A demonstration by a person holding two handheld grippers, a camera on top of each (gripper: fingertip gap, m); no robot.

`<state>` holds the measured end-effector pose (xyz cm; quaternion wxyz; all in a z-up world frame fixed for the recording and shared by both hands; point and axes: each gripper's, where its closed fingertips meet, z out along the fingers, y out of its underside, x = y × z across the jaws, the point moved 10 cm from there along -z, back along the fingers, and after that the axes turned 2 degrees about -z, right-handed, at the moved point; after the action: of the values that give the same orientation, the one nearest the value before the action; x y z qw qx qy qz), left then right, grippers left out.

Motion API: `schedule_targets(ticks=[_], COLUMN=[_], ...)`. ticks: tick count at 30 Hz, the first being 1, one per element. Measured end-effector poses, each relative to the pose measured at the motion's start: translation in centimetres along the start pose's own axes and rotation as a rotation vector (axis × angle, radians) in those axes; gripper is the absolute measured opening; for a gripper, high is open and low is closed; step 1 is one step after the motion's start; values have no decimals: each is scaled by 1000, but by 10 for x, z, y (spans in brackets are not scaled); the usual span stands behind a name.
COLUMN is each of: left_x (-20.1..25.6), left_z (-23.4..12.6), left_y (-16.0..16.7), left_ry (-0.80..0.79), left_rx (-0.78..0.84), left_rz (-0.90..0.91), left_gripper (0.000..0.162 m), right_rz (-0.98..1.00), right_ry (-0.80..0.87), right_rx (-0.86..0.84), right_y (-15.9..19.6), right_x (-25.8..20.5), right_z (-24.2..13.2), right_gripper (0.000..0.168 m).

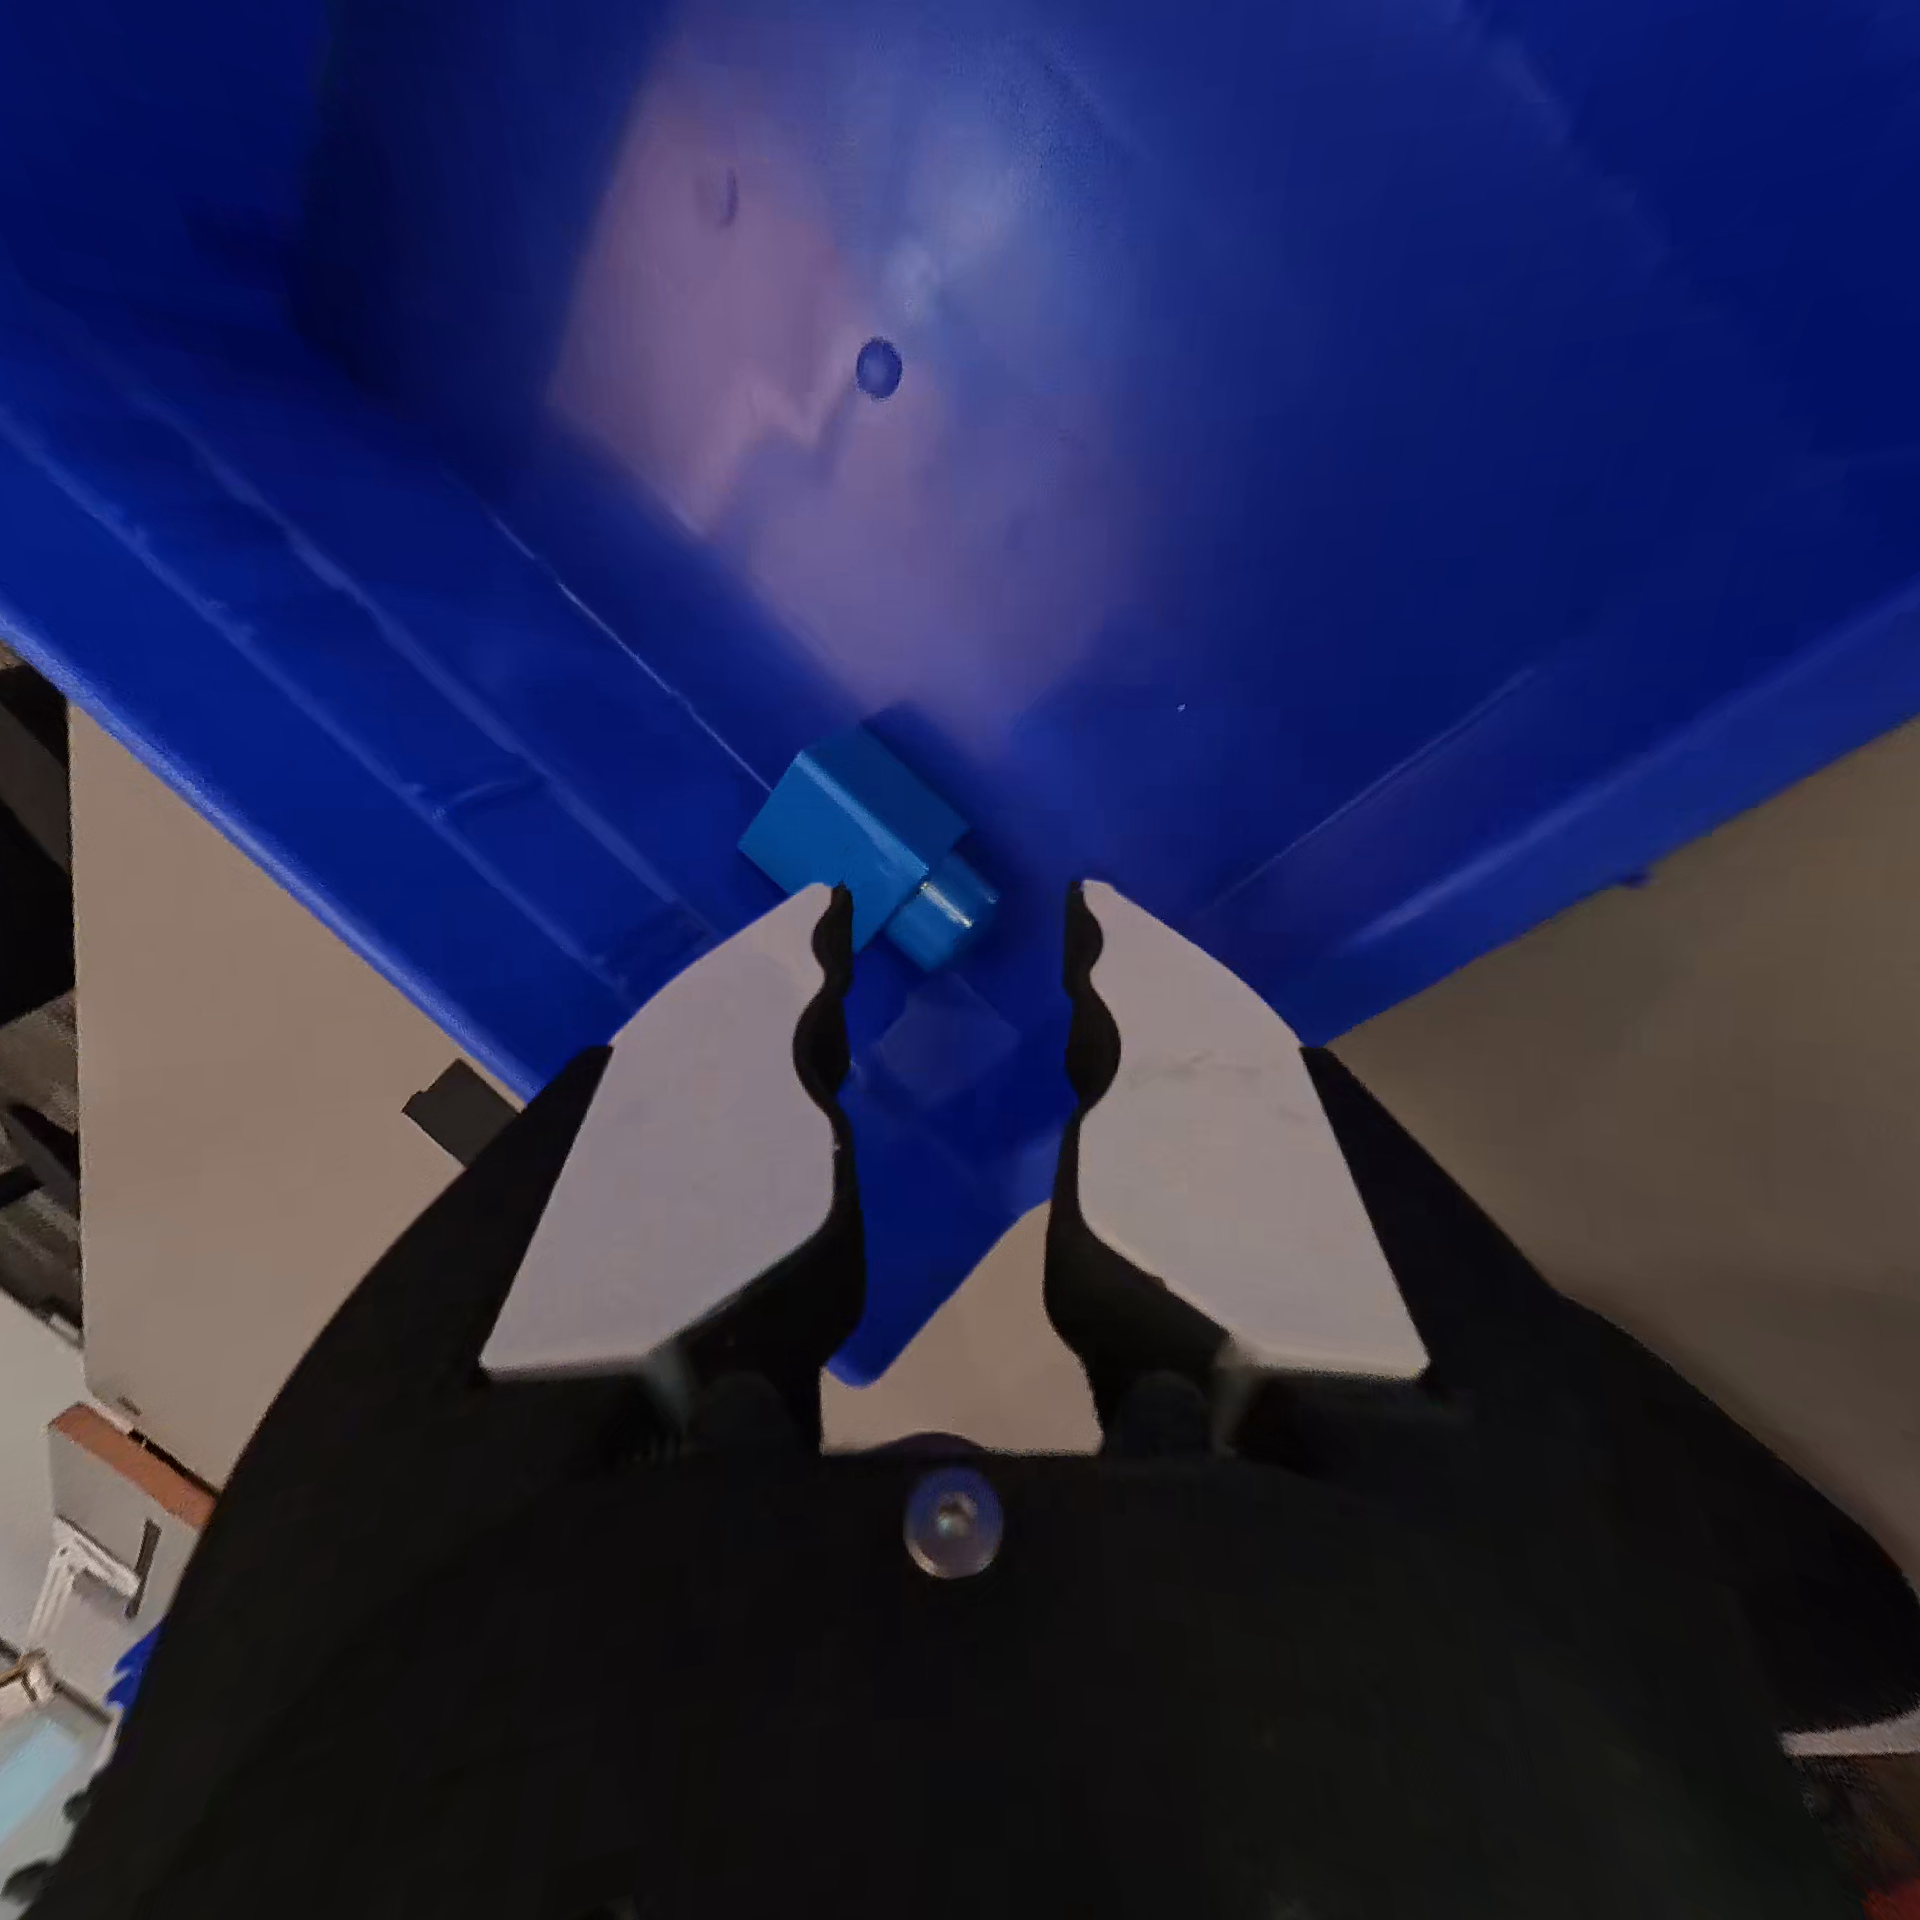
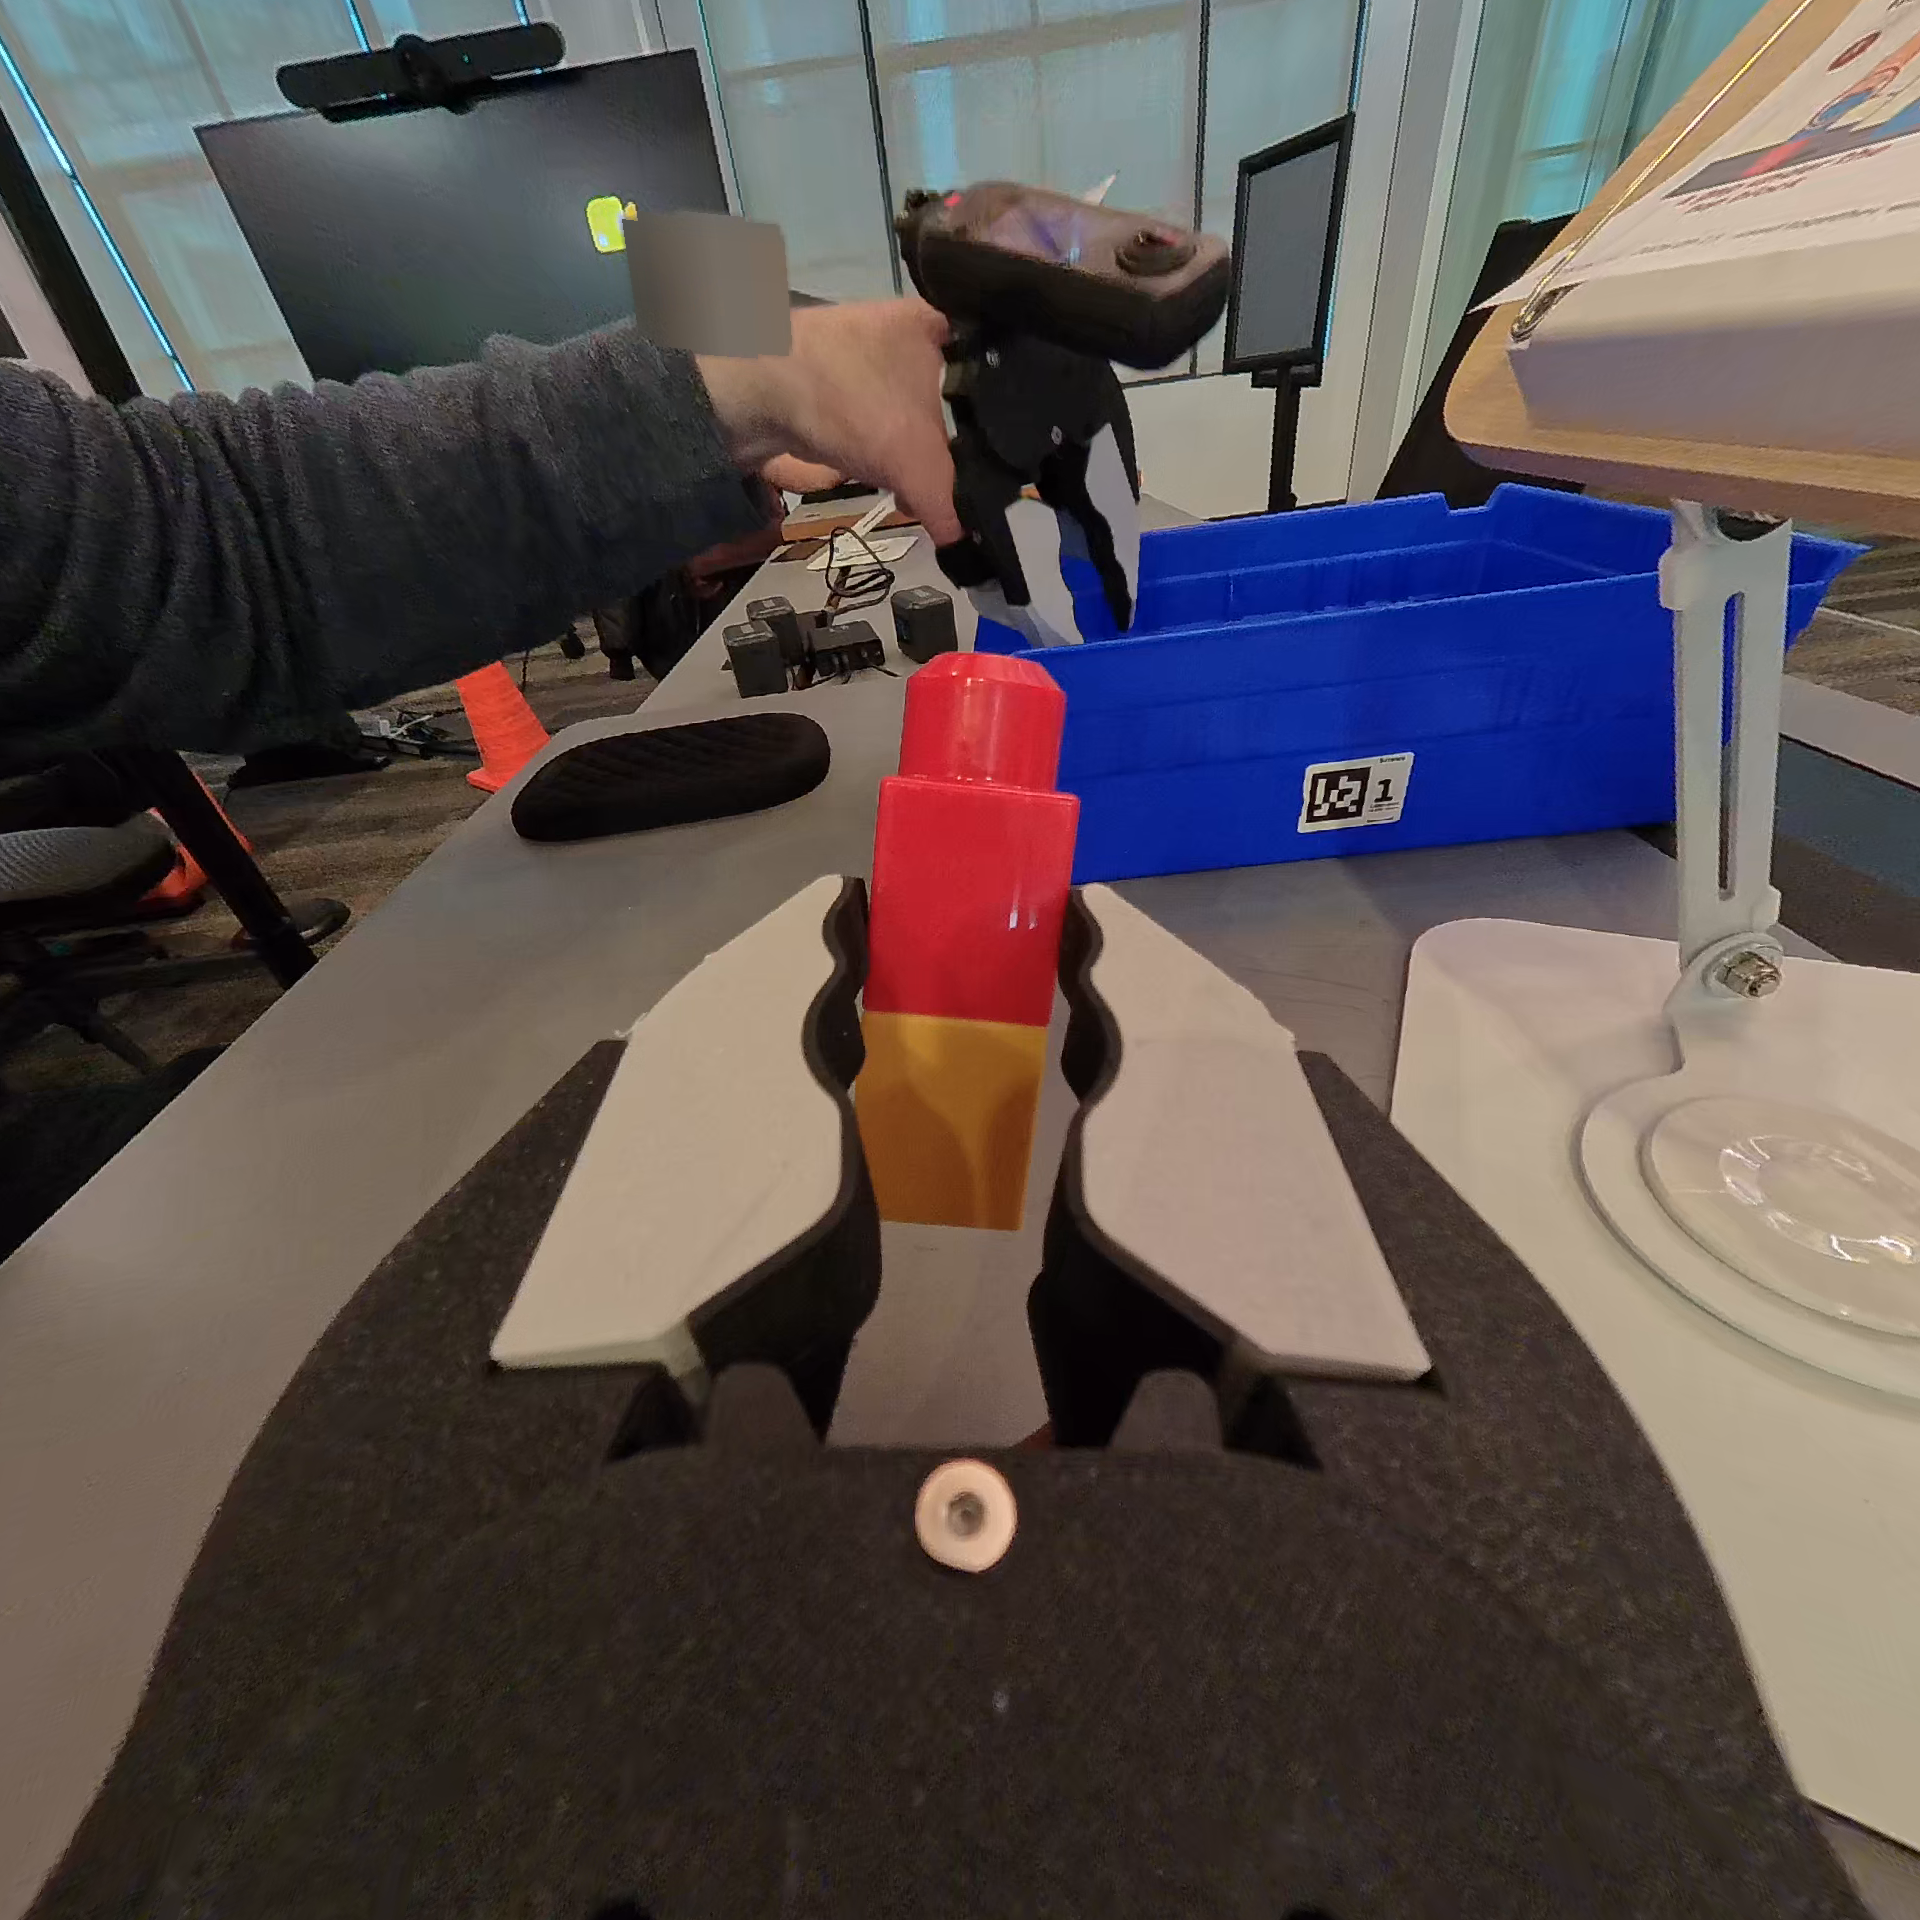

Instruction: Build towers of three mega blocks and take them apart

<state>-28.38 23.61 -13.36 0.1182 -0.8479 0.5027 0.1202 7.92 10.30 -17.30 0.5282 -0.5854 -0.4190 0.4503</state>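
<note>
In the right wrist view my right gripper is shut on a two-block stack, a red block on a yellow block, upright over the grey table. The jaws press the red block's sides. In the left wrist view my left gripper is open over a corner of the blue bin. A light blue block lies on its side in the bin, just beyond the left fingertip. The left gripper also shows in the right wrist view, held by a hand at the near left corner of the bin.
A black padded rest lies on the table left of the bin. A white stand base with a post and a raised wooden board fills the right. Small black boxes and cables sit farther back. Across from one pair of fingers to the other is roughly 30 cm.
</note>
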Motion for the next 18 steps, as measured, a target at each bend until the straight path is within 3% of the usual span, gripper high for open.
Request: schedule_targets(ticks=[7,18], left_x=[-4,-11], left_z=[36,47], left_y=[0,-15], left_ry=[-47,-82], left_rx=[-144,-187], left_rz=[44,95], left_gripper=[40,51], right_rz=[-1,-5], right_ry=[-1,0], right_rx=[-3,-7], right_y=[0,0], right_x=[0,0], right_z=[0,1], right_gripper=[35,35])
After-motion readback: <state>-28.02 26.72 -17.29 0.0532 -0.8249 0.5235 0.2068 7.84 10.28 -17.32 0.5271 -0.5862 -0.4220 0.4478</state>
